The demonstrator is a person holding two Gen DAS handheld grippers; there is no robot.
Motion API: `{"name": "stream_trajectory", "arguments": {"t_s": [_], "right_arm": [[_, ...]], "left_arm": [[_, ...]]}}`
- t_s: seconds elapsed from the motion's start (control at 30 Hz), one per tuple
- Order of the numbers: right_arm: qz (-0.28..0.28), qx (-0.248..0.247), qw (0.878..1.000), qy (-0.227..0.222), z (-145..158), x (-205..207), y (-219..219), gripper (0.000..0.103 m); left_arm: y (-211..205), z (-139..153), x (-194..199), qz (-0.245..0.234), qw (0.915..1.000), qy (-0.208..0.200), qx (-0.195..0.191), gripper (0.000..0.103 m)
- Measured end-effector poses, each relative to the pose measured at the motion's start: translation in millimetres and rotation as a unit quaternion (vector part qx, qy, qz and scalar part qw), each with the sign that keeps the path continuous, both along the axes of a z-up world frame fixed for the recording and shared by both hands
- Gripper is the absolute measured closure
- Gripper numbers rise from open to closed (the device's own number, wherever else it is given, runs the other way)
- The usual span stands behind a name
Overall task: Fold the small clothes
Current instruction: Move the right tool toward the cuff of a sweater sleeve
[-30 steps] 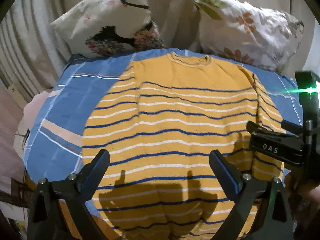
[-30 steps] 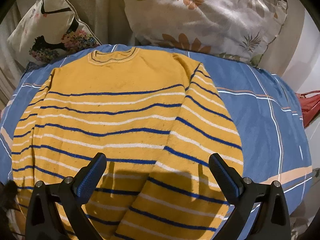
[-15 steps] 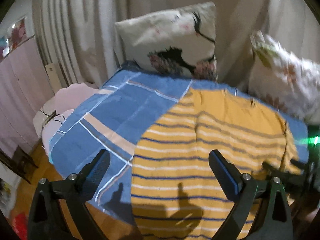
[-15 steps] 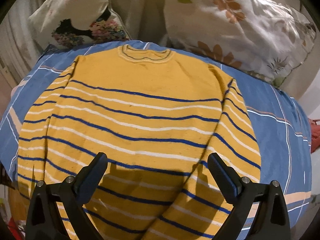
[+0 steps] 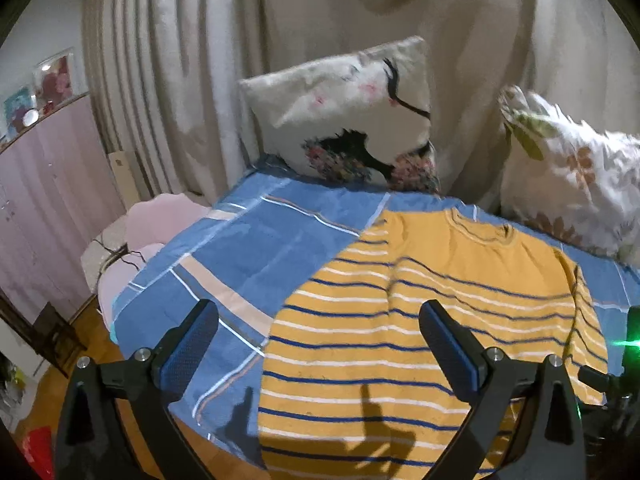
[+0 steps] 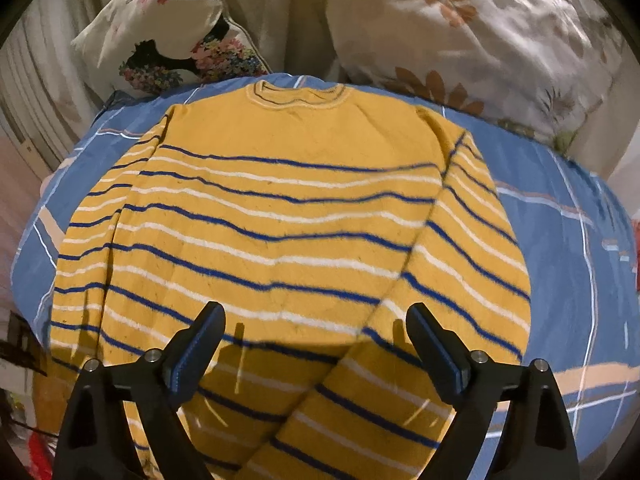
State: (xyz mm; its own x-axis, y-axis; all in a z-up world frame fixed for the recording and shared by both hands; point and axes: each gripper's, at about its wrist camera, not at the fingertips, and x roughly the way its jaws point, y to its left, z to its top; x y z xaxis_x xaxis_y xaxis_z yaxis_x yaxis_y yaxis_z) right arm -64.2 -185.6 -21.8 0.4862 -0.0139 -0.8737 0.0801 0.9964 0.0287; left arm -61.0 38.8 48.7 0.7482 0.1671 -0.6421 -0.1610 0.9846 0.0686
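Nearest, the left gripper (image 5: 318, 344) and right gripper (image 6: 316, 346) both hover spread wide, grasping nothing. One yellow striped sweater (image 6: 280, 216) lies flat on the blue bedspread (image 5: 256, 248). Behind it stand two pillows (image 5: 344, 116).

Bare blue sheet (image 5: 256, 256) flanks the sweater (image 6: 280, 216); two pillows (image 6: 460, 36) block its far end.

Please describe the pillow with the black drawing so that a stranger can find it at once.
Look at the bed with the blue checked sheet; two pillows lean on the curtain behind the yellow sweater. It is the left pillow, cream with black brushstrokes, unlike the leaf-print pillow.
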Motion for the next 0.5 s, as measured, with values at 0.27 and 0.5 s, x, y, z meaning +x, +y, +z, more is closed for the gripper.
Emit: {"name": "stream_trajectory", "arguments": {"t_s": [0.27,0.5], "right_arm": [[0.011,0.032,0.999,-0.007,6.4,-27.7,-23.1,0.019],[0.052,0.047,0.997,0.018,-4.8,-44.2,-13.5,0.020]], "left_arm": [[-8.5,-32.8,8.6,-0.029,0.9958,0.070,-0.051,0.003],[-33.6,-52.6,11.8,-0.059,0.9929,0.098,-0.032,0.003]]}}
